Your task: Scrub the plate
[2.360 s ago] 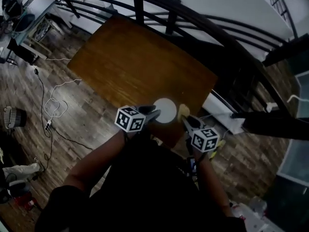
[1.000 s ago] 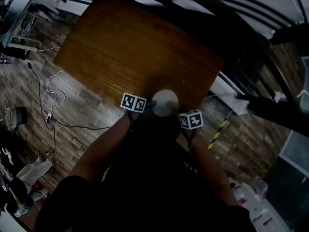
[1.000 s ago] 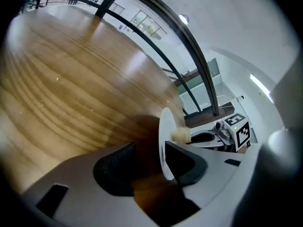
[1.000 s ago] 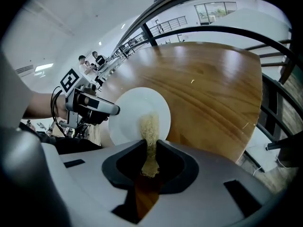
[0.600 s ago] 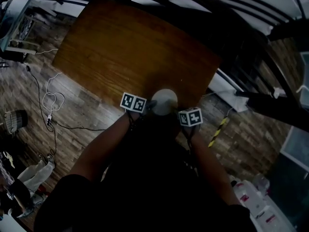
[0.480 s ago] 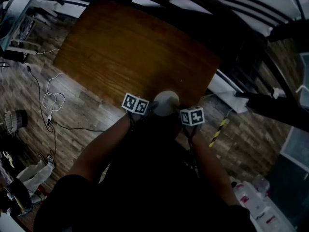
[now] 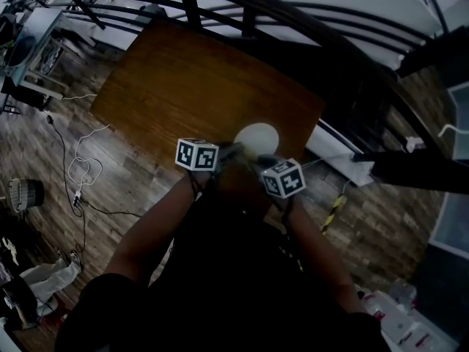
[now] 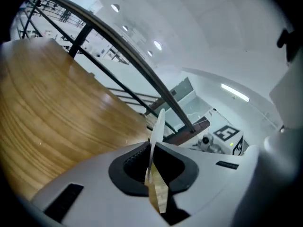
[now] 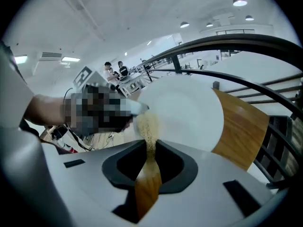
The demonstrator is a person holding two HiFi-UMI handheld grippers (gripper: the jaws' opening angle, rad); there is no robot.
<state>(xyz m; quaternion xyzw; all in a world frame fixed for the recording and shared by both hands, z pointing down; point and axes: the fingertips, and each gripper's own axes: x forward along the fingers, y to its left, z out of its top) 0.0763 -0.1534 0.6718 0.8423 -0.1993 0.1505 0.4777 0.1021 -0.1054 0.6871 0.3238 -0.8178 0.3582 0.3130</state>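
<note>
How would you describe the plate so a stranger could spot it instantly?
Find the brown wooden table; at its near edge two grippers meet. The round white plate is clamped by its rim in the left gripper, the only white disc, unlike the small yellow sponge pinched in the right gripper.

Head view: we look steeply down on table (image 7: 183, 86); both gripper views ride close, along jaws; all share plate (image 7: 256, 136).

Left claw (image 7: 231, 151) clamped on plate (image 7: 258, 134) rim; right claw (image 7: 258, 160) clamped on sponge (image 9: 147, 126); claws close together, tilted downward.
</note>
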